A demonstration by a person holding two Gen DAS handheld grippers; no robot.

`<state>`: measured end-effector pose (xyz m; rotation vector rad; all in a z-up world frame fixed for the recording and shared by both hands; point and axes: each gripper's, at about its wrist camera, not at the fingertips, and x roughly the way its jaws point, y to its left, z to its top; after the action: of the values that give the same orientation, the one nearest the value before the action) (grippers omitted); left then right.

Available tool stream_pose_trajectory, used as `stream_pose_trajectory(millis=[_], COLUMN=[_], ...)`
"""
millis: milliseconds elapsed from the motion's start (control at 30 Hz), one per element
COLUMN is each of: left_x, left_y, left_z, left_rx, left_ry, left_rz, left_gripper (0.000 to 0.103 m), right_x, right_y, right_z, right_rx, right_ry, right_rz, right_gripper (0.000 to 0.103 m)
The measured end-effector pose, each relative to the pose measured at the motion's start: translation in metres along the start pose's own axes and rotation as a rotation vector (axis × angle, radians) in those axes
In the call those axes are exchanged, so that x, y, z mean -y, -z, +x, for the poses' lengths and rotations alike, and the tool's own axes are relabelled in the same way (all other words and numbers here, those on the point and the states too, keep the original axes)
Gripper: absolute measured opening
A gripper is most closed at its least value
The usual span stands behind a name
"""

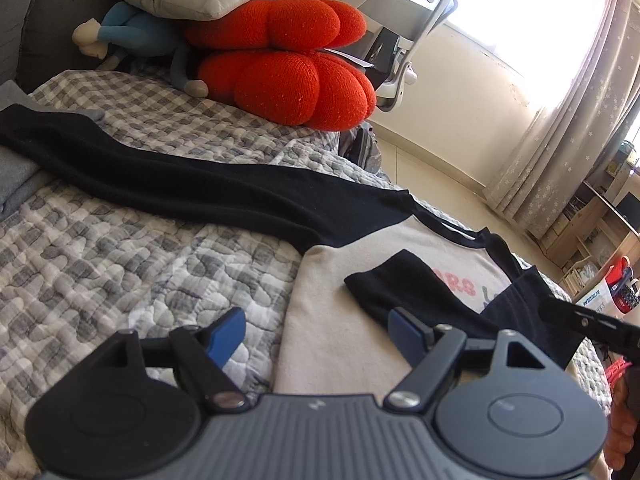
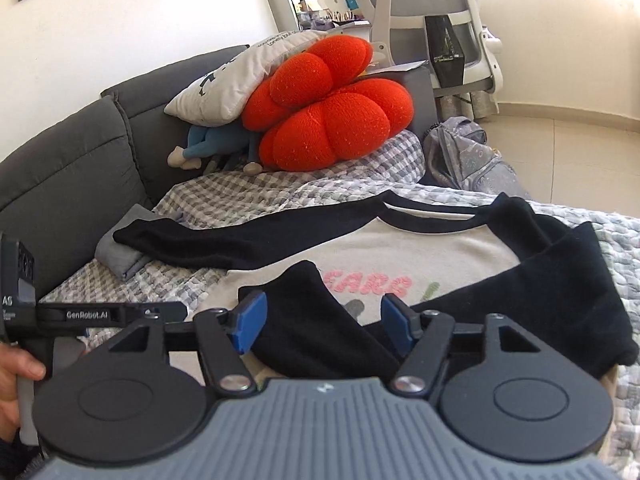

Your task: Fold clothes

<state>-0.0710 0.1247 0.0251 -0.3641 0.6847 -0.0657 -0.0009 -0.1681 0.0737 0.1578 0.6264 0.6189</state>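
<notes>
A cream shirt [image 1: 360, 320] [image 2: 420, 248] with black raglan sleeves and pink letters lies flat on a checked quilt [image 1: 120, 260]. One black sleeve [image 1: 180, 176] [image 2: 240, 240] stretches out to the left. The other sleeve [image 1: 400, 280] [image 2: 520, 292] is folded across the chest. My left gripper [image 1: 318, 334] hovers open over the shirt's left edge, holding nothing. My right gripper [image 2: 323, 323] is open too, and the folded sleeve's cuff lies under the gap between its blue pads [image 2: 250, 322]. Each view catches the other gripper at its side edge.
Two red knitted cushions [image 2: 332, 120], a white pillow [image 2: 240, 80] and a blue doll [image 1: 132, 36] are piled at the sofa's far end. A folded grey cloth [image 2: 120, 252] lies by the sleeve end. A backpack [image 2: 460, 156] and an office chair [image 2: 440, 20] stand beyond.
</notes>
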Motion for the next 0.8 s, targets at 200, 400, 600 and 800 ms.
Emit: stream_pose_trajectory(millis=[200, 400, 600, 800], left_x=[-0.011, -0.022, -0.032, -0.037], left_y=[-0.002, -0.002, -0.002, 0.005], left_z=[0.002, -0.001, -0.009, -0.015], left_rx=[-0.011, -0.012, -0.001, -0.021], left_ry=[-0.059, -0.052, -0.034, 0.008], left_rz=[0.002, -0.003, -0.023, -0.060], left_gripper=[0.080, 0.080, 0.080, 0.080], right_x=[0.012, -0.025, -0.062, -0.085], right_y=[-0.014, 0.003, 0.025, 0.073], right_z=[0.063, 0.061, 0.024, -0.020], right_rx=[-0.140, -0.130, -0.059, -0.053], right_ry=[-0.001, 0.023, 0.006, -0.060], right_rz=[0.066, -0.085, -0.185, -0.208], right_gripper=[0.067, 0.022, 0.007, 0.010])
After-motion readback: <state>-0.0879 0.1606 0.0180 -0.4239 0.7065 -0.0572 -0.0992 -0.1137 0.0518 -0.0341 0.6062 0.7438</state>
